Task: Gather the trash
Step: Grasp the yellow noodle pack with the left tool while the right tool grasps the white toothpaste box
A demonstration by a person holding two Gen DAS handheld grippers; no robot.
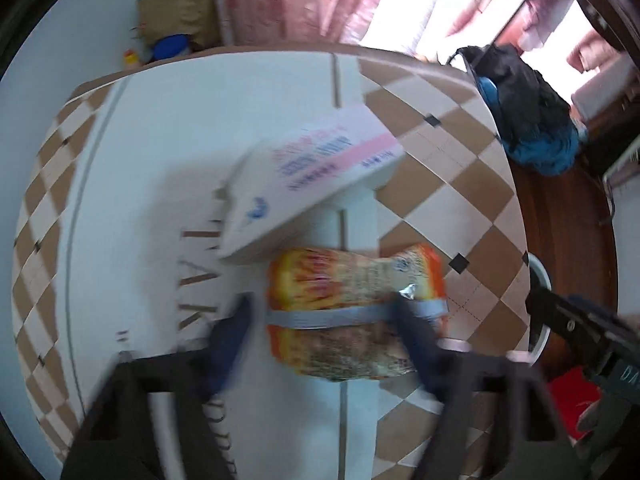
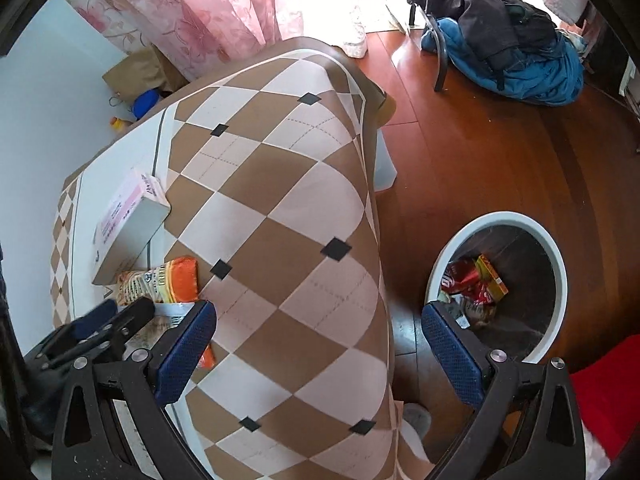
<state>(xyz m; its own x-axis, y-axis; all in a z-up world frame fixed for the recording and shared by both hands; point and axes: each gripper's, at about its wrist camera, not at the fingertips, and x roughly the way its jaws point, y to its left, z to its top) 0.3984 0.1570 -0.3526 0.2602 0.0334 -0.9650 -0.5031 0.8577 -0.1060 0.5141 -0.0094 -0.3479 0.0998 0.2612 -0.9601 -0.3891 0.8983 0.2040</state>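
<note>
A: Left wrist view?
B: Your left gripper (image 1: 320,320), low centre, has its jaws spread around the orange snack packet (image 1: 356,316) on the table (image 1: 120,200).

A: Right wrist view?
B: Your right gripper (image 2: 320,352) hangs wide open, empty. Only here, lower right: the white bin (image 2: 560,280) holding wrappers.

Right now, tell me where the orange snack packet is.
In the left wrist view, the orange snack packet lies on the table between the left gripper fingers, beside the white box.
</note>
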